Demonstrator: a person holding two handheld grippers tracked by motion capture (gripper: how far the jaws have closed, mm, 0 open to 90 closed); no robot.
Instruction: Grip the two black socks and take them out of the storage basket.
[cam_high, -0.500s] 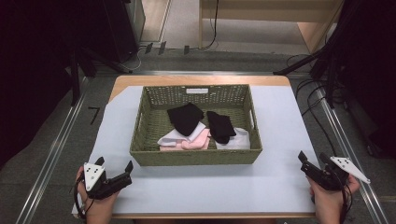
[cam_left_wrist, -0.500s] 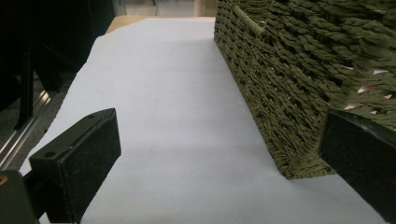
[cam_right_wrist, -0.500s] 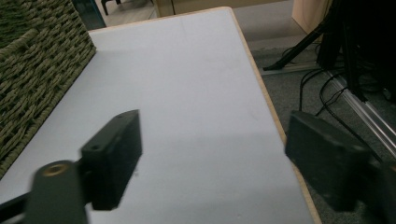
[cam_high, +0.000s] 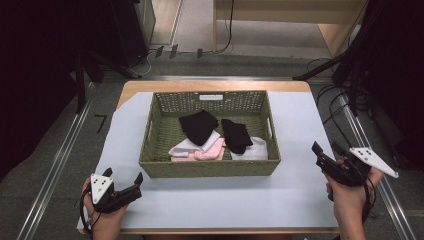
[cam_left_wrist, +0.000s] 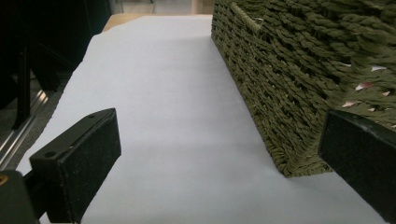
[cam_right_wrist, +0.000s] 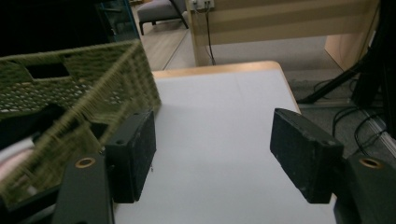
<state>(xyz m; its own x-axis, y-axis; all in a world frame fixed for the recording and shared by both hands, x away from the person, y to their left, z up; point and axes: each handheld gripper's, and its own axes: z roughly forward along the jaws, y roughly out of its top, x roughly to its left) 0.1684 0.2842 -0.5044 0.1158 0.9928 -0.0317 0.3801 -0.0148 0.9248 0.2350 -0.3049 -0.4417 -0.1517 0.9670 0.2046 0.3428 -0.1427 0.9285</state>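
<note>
1. Olive-green woven rectangular basket (cam_high: 210, 167) sits mid-surface, holding a black folded cloth (cam_high: 198, 126), a second black cloth (cam_high: 236, 134), pink cloth (cam_high: 210, 151) and white cloth (cam_high: 254, 149).
2. Open room: bare strips left, right and in front of the basket; its far wall lies near the far edge.
3. White sheet-covered surface (cam_high: 300, 125) on a wooden top; grey floor, cables around.
4. Left gripper (cam_high: 134, 184) low by the near-left basket corner, jaws wide, nothing between.
5. Right gripper (cam_high: 324, 152) raised at the right edge, well apart from the basket, jaws wide, nothing held.
</note>
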